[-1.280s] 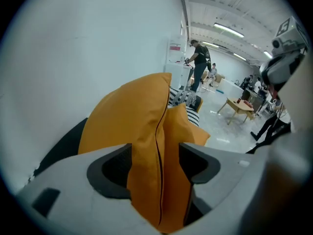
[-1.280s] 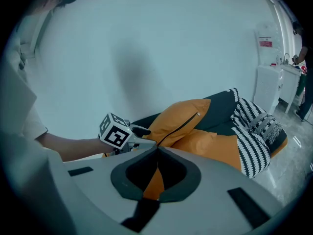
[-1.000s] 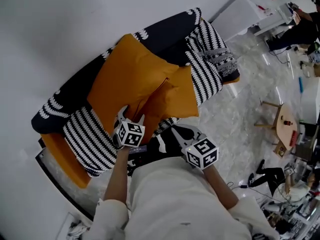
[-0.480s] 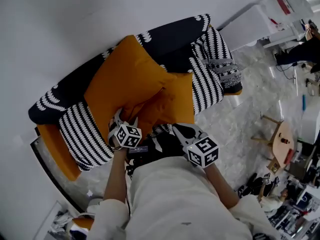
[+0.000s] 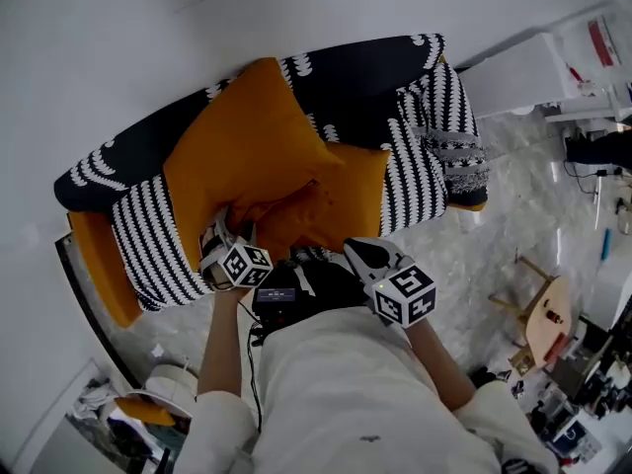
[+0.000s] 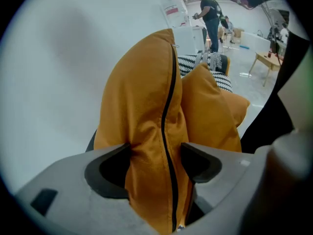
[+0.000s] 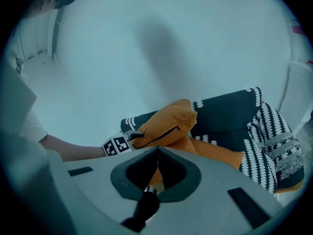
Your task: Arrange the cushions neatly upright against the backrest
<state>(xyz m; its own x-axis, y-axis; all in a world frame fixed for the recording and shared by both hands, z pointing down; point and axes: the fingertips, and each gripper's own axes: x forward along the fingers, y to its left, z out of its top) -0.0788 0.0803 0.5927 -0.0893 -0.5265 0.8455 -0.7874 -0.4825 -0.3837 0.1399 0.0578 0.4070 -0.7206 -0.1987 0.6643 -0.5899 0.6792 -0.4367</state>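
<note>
A large orange cushion (image 5: 247,146) with a black zip leans against the black, white-patterned backrest (image 5: 365,67) of the sofa. My left gripper (image 5: 225,227) is shut on its lower edge, and the zip seam (image 6: 168,131) runs between the pads. A smaller orange cushion (image 5: 346,200) lies slumped on the seat to the right and touches the large one. My right gripper (image 5: 360,253) hovers at the seat's front edge, shut and empty. In the right gripper view its tips (image 7: 157,153) meet below the large cushion (image 7: 166,124).
Striped armrests (image 5: 158,255) (image 5: 434,146) close both ends of the sofa. A white cabinet (image 5: 523,67) stands to the right, and a wooden side table (image 5: 548,319) is on the marble floor. Clutter lies at the lower left. A person (image 6: 211,13) stands far off.
The left gripper has sunk and tilted further down with the large cushion's edge in it. The right gripper has shifted sideways along the seat front, still shut.
</note>
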